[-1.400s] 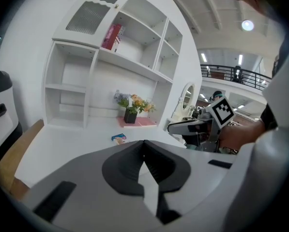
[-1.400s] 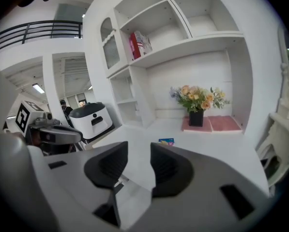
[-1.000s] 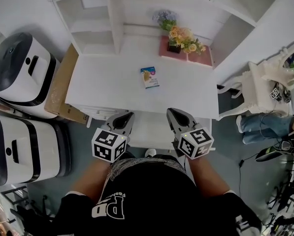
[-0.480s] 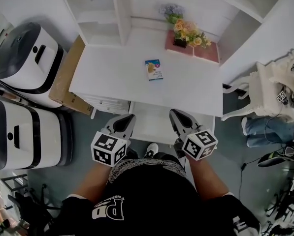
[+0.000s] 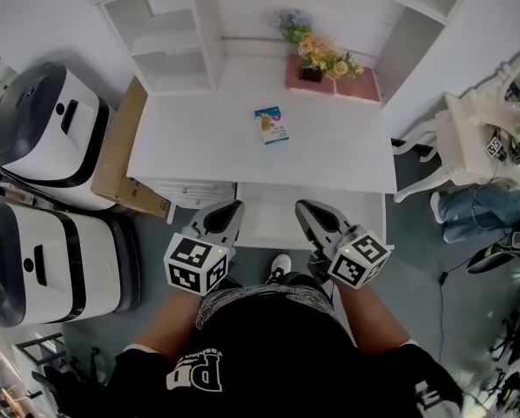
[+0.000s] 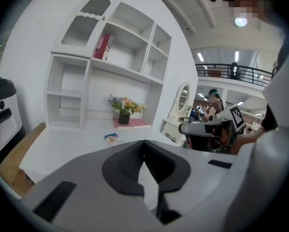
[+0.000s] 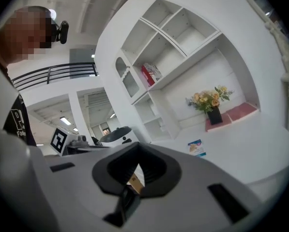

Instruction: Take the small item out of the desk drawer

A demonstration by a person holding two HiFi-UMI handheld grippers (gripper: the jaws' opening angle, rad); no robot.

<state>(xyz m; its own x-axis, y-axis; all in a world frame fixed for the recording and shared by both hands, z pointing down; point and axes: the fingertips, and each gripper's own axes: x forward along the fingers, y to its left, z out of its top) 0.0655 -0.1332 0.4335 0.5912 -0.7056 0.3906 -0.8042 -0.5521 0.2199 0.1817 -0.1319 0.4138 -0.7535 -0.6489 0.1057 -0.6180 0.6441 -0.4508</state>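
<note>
A small blue and white packet (image 5: 271,125) lies flat on the white desk (image 5: 181,146); it also shows as the packet (image 6: 111,138) and the packet (image 7: 196,148). Below the desk's front edge is a white drawer panel (image 5: 273,220); I cannot tell whether it stands open. My left gripper (image 5: 233,205) and right gripper (image 5: 301,205) hover side by side in front of that panel, near my body. Both are shut with nothing between the jaws. The left gripper (image 6: 144,143) and the right gripper (image 7: 137,164) each show closed tips.
A flower pot (image 5: 320,59) on a pink tray stands at the desk's back under white shelves (image 5: 168,33). Two white and black machines (image 5: 42,120) and a cardboard sheet (image 5: 120,151) stand left. A white chair (image 5: 473,133) and a person's jeans (image 5: 477,212) are right.
The head view has shifted slightly. Both grippers stay shut and keep their places in front of the desk.
</note>
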